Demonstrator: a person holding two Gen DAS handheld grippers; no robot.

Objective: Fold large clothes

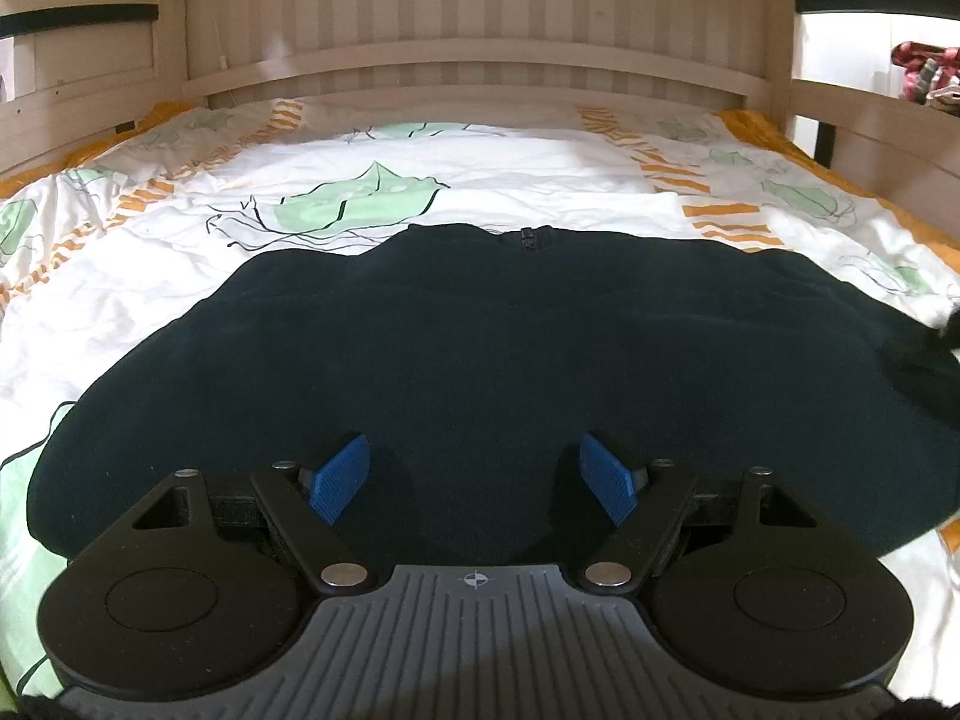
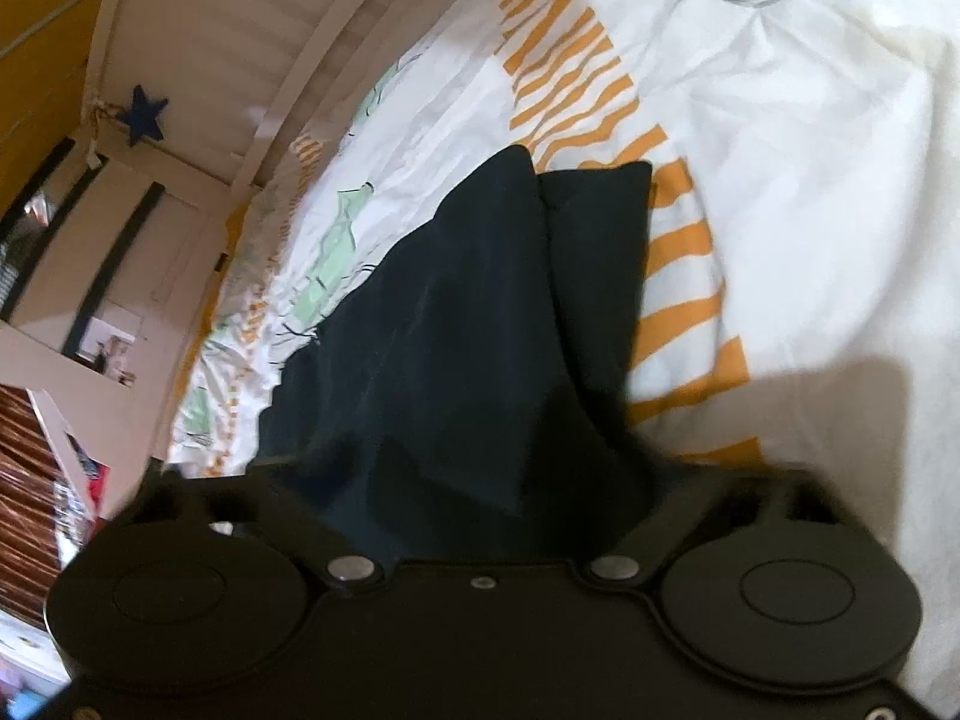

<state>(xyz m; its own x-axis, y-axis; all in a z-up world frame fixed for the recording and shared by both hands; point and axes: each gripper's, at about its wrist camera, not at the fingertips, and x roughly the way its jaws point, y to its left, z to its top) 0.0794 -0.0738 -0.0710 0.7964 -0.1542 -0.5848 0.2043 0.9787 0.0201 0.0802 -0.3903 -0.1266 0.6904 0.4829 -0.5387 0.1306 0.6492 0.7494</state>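
Observation:
A dark navy zip-neck garment (image 1: 480, 348) lies spread on the bed, its collar and zip at the far side. My left gripper (image 1: 474, 480) is open, its blue pads (image 1: 336, 477) hovering over the garment's near edge with nothing between them. In the right wrist view the same garment (image 2: 480, 330) rises in a draped fold into my right gripper (image 2: 480, 510), whose fingers are hidden under the cloth; it is shut on the garment's right part and lifts it off the bed. A dark blurred shape (image 1: 951, 324) at the left view's right edge lies by the lifted cloth.
The bed is covered by a white duvet (image 1: 420, 168) with green leaf prints and orange stripes. A pale wooden headboard (image 1: 468, 66) and side rails enclose it. A blue star (image 2: 144, 114) hangs on the frame. Shelves (image 2: 36, 450) stand beyond the bed.

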